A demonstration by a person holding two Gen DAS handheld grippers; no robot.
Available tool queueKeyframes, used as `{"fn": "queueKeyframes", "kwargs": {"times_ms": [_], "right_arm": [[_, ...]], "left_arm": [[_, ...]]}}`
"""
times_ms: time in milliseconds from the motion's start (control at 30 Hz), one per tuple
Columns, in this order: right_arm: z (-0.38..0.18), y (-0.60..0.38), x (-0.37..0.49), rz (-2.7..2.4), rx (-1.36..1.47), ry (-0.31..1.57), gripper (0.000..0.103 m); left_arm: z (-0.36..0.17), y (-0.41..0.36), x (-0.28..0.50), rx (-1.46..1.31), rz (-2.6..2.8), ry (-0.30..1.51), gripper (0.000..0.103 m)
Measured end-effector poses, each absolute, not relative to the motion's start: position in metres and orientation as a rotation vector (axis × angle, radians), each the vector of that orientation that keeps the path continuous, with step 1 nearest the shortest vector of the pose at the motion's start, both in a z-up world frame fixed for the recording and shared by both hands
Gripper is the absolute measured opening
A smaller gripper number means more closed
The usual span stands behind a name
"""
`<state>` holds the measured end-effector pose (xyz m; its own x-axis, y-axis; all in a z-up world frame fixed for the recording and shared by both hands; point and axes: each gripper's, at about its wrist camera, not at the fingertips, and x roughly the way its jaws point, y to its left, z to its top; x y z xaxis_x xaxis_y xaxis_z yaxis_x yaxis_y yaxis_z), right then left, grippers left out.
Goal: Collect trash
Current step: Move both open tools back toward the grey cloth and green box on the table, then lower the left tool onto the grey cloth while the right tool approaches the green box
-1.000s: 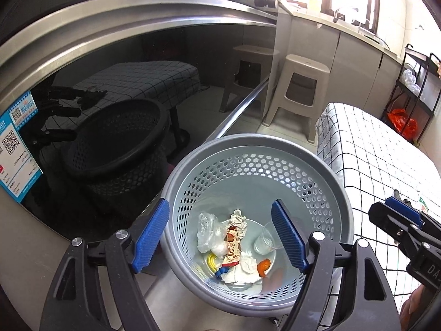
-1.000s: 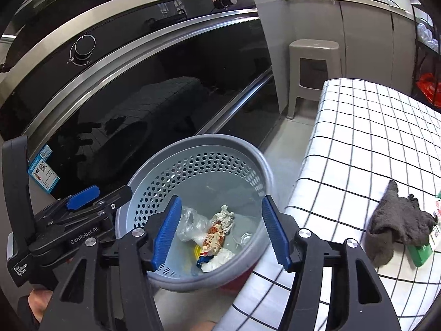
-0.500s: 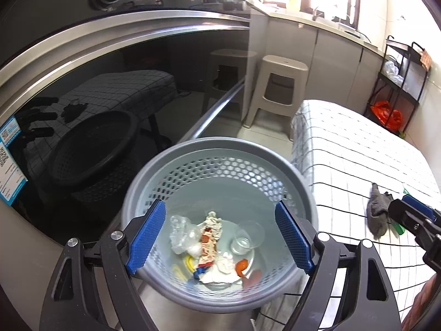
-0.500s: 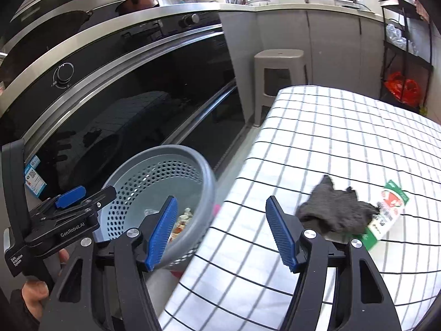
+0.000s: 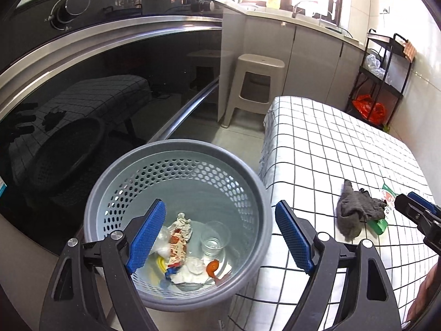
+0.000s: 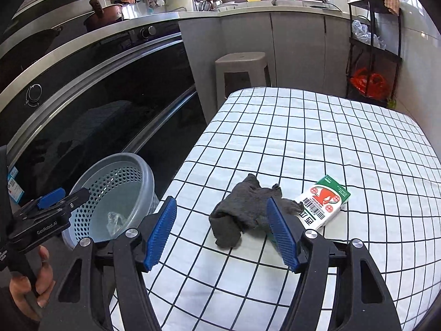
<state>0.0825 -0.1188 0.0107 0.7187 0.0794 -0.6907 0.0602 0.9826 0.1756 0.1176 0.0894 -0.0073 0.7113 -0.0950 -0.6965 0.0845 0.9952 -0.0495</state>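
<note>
Here a crumpled grey cloth (image 6: 242, 212) lies on the checked tablecloth (image 6: 317, 143) near the table's near-left part, touching and partly covering the left end of a green, white and red carton (image 6: 325, 205) that lies flat just beside it toward the right edge. Off the table's left edge stands a grey perforated bin (image 5: 176, 151), holding a clear plastic cup (image 5: 215, 237), crumpled paper, a printed wrapper (image 5: 176, 248) and an orange scrap. The right gripper (image 6: 222, 231) hangs over the cloth; its blue pads have just been opening and stand apart, clear of it. The left gripper (image 5: 220, 237) hovers above the bin with its jaws wide apart and empty, and a hand (image 6: 30, 284) holds its handle. Beyond are a dark glass oven front (image 6: 91, 115) and a beige stool (image 5: 256, 82).
</note>
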Motion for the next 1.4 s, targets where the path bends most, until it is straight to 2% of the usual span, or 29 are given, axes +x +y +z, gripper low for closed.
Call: {"fn": "queueKeyframes", "kwargs": {"times_ms": [833,967,1400], "right_arm": [[0.0,-0.215,0.058,-0.08,0.326,0.741,0.066],[-0.006,-0.226,0.058,-0.095,0.326,0.76,0.067],[-0.037,-0.215,0.066,-0.077,0.304,0.839,0.067]], "left_arm": [[-0.011,-0.003,0.121,0.093,-0.206,0.789,0.08],[-0.008,-0.023,0.126,0.126,-0.221,0.777,0.083],[-0.017,-0.06,0.147,0.115,-0.264,0.782,0.083]]}}
